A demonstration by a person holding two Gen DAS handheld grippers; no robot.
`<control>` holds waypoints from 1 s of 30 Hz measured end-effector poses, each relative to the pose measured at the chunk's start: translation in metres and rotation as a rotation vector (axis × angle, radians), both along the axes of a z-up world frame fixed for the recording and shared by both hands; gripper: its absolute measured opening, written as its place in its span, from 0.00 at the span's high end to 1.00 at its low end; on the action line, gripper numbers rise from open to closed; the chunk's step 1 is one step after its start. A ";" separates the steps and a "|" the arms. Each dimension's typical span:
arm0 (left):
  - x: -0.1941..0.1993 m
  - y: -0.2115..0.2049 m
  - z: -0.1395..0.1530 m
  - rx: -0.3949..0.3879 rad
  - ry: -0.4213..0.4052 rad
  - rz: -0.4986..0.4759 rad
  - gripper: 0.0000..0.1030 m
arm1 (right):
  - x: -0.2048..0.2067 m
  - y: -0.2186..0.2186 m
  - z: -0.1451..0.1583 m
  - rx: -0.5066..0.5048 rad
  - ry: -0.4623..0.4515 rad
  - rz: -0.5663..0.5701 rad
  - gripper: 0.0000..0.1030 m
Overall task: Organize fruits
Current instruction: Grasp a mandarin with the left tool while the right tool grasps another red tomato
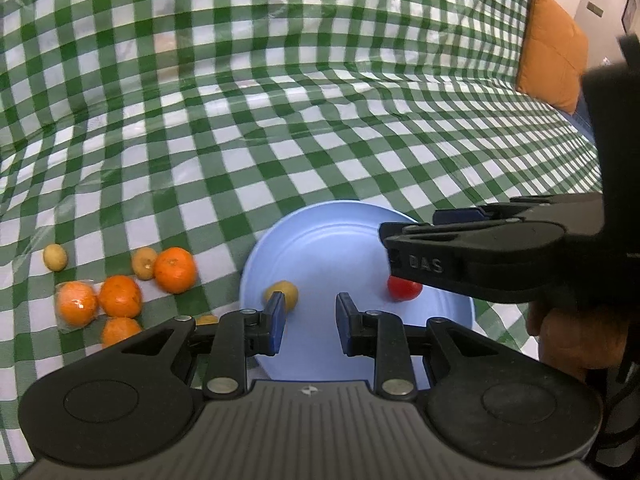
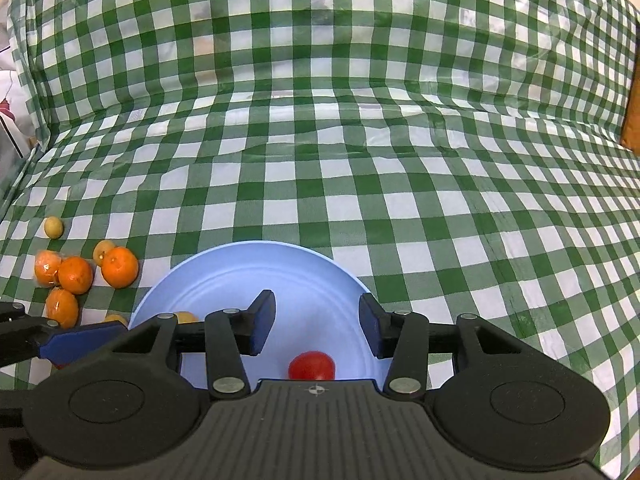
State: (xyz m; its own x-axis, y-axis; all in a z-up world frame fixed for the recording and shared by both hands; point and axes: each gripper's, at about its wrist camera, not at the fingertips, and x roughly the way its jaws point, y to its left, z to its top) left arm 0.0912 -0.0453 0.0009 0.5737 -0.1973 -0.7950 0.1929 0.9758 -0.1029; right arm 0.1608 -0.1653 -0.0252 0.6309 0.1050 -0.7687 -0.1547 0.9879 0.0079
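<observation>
A light blue plate lies on the green checked cloth; it also shows in the right wrist view. On it lie a small yellow fruit and a red tomato, which the right wrist view shows below the open fingers. My left gripper is open and empty above the plate's near side. My right gripper is open and empty above the plate; it shows from the side in the left wrist view. Several oranges and small yellow fruits lie left of the plate.
An orange cushion lies at the far right edge of the cloth. The cloth rises in a fold behind the plate. White items show past the cloth's left edge.
</observation>
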 end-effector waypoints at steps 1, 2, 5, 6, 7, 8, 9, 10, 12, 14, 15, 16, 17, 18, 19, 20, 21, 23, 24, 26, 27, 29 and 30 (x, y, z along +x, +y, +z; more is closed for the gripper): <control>0.001 0.004 0.001 -0.005 0.001 0.009 0.74 | 0.000 0.002 0.001 -0.001 -0.004 0.001 0.53; 0.003 0.010 0.003 -0.014 0.001 0.020 0.80 | 0.000 0.003 0.002 -0.001 -0.009 0.003 0.53; 0.011 0.036 0.010 -0.055 0.000 0.083 0.85 | 0.000 0.008 0.004 0.003 -0.023 0.011 0.57; 0.014 0.045 0.012 -0.068 0.000 0.107 0.85 | 0.000 0.008 0.005 0.012 -0.025 0.014 0.60; 0.016 0.055 0.014 -0.083 -0.001 0.134 0.85 | 0.001 0.009 0.006 0.019 -0.027 0.017 0.62; 0.018 0.067 0.017 -0.100 -0.002 0.164 0.85 | 0.001 0.010 0.007 0.028 -0.030 0.021 0.65; 0.020 0.077 0.019 -0.114 -0.001 0.191 0.85 | 0.000 0.011 0.008 0.037 -0.035 0.024 0.66; 0.022 0.088 0.021 -0.126 0.002 0.220 0.85 | 0.000 0.012 0.009 0.045 -0.041 0.026 0.67; 0.026 0.109 0.023 -0.144 0.023 0.279 0.85 | -0.001 0.014 0.011 0.069 -0.052 0.039 0.68; 0.029 0.128 0.022 -0.159 0.055 0.328 0.84 | -0.003 0.016 0.013 0.091 -0.061 0.058 0.68; 0.030 0.136 0.021 -0.172 0.068 0.345 0.84 | -0.004 0.018 0.014 0.108 -0.065 0.077 0.68; 0.030 0.145 0.020 -0.192 0.083 0.366 0.84 | -0.005 0.021 0.016 0.121 -0.069 0.095 0.68; 0.031 0.152 0.018 -0.213 0.096 0.382 0.84 | -0.007 0.024 0.017 0.130 -0.076 0.113 0.68; 0.032 0.159 0.017 -0.236 0.110 0.395 0.84 | -0.009 0.027 0.019 0.136 -0.086 0.134 0.68; 0.032 0.164 0.015 -0.258 0.127 0.404 0.84 | -0.011 0.031 0.020 0.140 -0.093 0.152 0.68; 0.032 0.167 0.012 -0.272 0.144 0.407 0.84 | -0.012 0.034 0.021 0.147 -0.096 0.171 0.68; 0.031 0.170 0.008 -0.281 0.164 0.406 0.83 | -0.013 0.036 0.022 0.159 -0.094 0.195 0.68; 0.033 0.172 -0.001 -0.287 0.213 0.400 0.82 | -0.016 0.046 0.024 0.189 -0.076 0.258 0.68; 0.034 0.172 -0.007 -0.292 0.242 0.397 0.81 | -0.016 0.051 0.023 0.199 -0.063 0.293 0.68; 0.034 0.172 -0.019 -0.303 0.292 0.388 0.73 | -0.022 0.068 0.020 0.201 -0.039 0.372 0.68; 0.036 0.172 -0.022 -0.304 0.305 0.385 0.70 | -0.028 0.079 0.020 0.193 -0.034 0.405 0.68; 0.037 0.171 -0.030 -0.302 0.320 0.382 0.66 | -0.036 0.095 0.017 0.168 -0.026 0.463 0.68; 0.038 0.170 -0.032 -0.304 0.326 0.379 0.65 | -0.035 0.105 0.017 0.164 -0.013 0.483 0.68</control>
